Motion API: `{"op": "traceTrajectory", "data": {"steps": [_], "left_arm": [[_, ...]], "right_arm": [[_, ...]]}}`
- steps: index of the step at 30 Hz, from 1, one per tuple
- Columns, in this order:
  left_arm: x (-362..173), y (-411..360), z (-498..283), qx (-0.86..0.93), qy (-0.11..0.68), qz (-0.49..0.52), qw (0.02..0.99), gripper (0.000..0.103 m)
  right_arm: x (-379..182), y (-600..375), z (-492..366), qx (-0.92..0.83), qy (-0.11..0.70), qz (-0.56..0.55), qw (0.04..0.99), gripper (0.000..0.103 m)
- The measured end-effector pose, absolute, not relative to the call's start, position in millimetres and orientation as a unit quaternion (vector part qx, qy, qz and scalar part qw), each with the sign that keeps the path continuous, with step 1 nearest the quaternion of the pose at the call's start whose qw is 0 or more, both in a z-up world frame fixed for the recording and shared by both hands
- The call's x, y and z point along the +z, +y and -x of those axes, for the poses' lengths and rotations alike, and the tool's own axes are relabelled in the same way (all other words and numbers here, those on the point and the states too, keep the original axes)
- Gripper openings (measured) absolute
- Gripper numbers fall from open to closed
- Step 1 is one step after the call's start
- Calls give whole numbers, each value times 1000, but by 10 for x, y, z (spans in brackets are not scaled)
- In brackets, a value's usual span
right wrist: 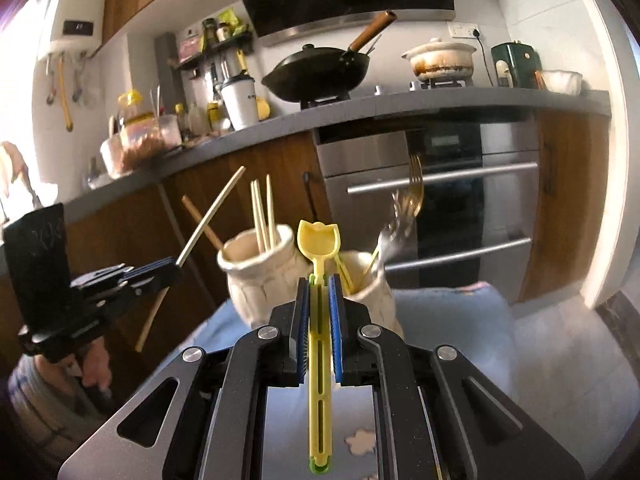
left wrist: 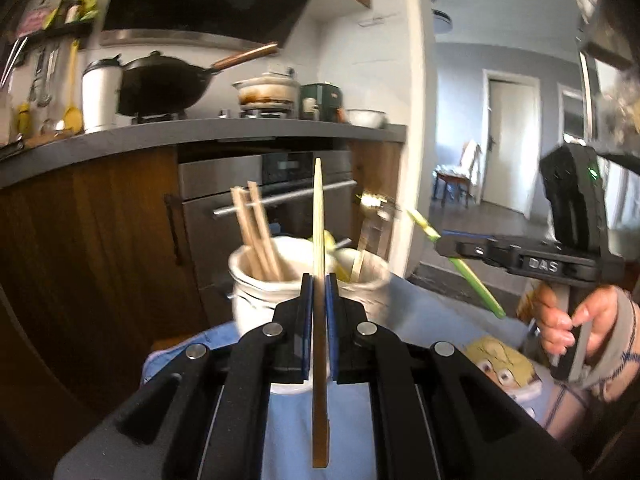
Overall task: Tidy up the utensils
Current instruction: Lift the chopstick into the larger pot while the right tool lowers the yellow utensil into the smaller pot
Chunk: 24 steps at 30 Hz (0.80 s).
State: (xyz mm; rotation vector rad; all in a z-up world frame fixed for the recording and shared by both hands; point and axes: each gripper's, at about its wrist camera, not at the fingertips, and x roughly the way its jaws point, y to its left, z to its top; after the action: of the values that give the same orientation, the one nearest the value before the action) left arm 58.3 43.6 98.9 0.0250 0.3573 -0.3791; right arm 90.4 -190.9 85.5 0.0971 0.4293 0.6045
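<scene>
My left gripper (left wrist: 319, 280) is shut on a pale wooden chopstick (left wrist: 319, 216) that points up, just in front of a white ceramic jar (left wrist: 256, 280) holding several chopsticks (left wrist: 256, 236). My right gripper (right wrist: 319, 280) is shut on a yellow-green plastic spoon (right wrist: 319, 240), its bowl up, in front of a second white jar (right wrist: 368, 280) holding forks (right wrist: 412, 196). The right gripper (left wrist: 440, 242) with the spoon (left wrist: 476, 280) shows at the right of the left wrist view. The left gripper (right wrist: 176, 268) with its chopstick (right wrist: 212, 212) shows at the left of the right wrist view, beside the chopstick jar (right wrist: 256, 264).
Both jars stand on a surface under a blue cartoon-print cloth (left wrist: 400, 312). Behind are wooden cabinets, a steel oven (right wrist: 440, 184) and a grey counter (left wrist: 200, 136) with a black wok (left wrist: 164, 84), a white tumbler and a clay pot. An open doorway lies to the right.
</scene>
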Motion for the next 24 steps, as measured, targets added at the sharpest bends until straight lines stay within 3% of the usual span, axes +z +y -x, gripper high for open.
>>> {"op": "traceTrajectory", "data": {"steps": [16, 24], "left_arm": [[1173, 684, -1475, -213, 127, 112, 962, 6], [1192, 371, -1583, -203, 91, 90, 971, 6]], "right_arm": [[943, -1815, -1569, 304, 194, -150, 921, 11], [922, -1713, -1782, 290, 163, -173, 927, 11]]}}
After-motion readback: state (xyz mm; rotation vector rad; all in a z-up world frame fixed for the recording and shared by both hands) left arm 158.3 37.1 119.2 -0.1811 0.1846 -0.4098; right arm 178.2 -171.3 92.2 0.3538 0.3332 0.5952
